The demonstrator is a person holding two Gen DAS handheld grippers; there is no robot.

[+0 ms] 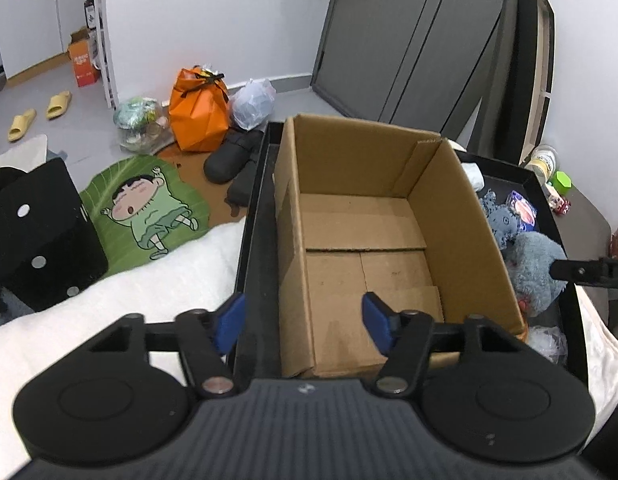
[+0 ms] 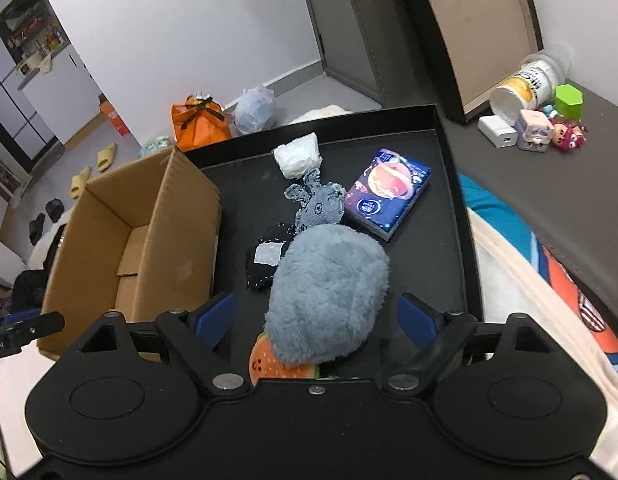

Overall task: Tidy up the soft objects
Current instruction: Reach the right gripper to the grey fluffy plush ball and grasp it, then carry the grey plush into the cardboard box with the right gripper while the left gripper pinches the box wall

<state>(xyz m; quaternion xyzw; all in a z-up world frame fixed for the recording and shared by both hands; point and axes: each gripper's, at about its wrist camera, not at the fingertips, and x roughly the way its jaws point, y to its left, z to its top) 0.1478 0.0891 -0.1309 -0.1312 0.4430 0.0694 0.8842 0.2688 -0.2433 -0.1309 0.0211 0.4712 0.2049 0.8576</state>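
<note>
An open, empty cardboard box [image 1: 365, 236] stands in a black tray [image 1: 257, 216]; it also shows in the right wrist view [image 2: 149, 236]. My left gripper [image 1: 303, 320] is open over the box's near left wall, holding nothing. My right gripper [image 2: 317, 320] is open, its fingers on either side of a fluffy blue plush toy [image 2: 329, 292] with an orange part, not closed on it. The plush also shows in the left wrist view [image 1: 537, 268]. Beyond it lie a black fabric piece [image 2: 267, 256], a small grey denim toy [image 2: 319, 204], a white soft packet [image 2: 299, 154] and a tissue pack [image 2: 389, 194].
The tray [image 2: 453, 200] rests on a bed with a white blanket [image 1: 109, 320]. A dark shelf at right holds a cup [image 2: 525, 84], a green block [image 2: 569, 100] and small figures. On the floor lie an orange bag [image 1: 199, 112], shoes and a cartoon mat [image 1: 149, 208].
</note>
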